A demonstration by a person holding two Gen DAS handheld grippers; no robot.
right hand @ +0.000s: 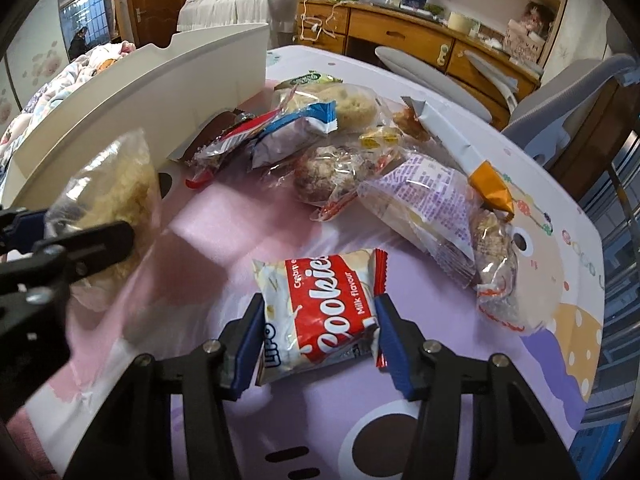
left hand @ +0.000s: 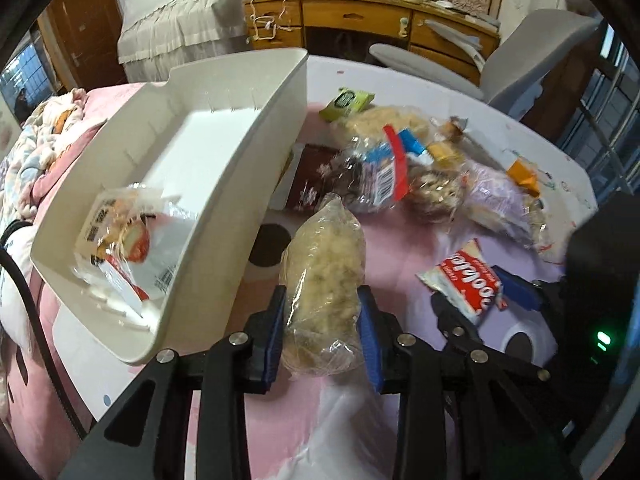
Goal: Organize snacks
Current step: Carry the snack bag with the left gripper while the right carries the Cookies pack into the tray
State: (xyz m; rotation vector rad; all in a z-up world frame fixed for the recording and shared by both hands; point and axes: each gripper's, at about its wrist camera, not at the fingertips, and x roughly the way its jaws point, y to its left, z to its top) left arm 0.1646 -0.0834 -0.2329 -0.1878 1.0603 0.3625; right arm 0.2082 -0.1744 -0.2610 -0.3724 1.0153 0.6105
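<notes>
A pink printed table (right hand: 224, 216) fills both views; low centre, the left gripper (left hand: 323, 332) pinches a clear crumbly snack bag (left hand: 324, 280), its label unreadable; the right gripper (right hand: 316, 340) clamps a cookie packet (right hand: 320, 316); the white bin (left hand: 224, 168), upper left, is cut off.

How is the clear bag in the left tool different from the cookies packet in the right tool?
The clear bag is see-through, unprinted and lumpy with pale crumbly food; the cookies packet is opaque white and red with lettering. The bag is bulky and rounded; the packet is flat and squarish. Both sit clamped between blue pads.
</notes>
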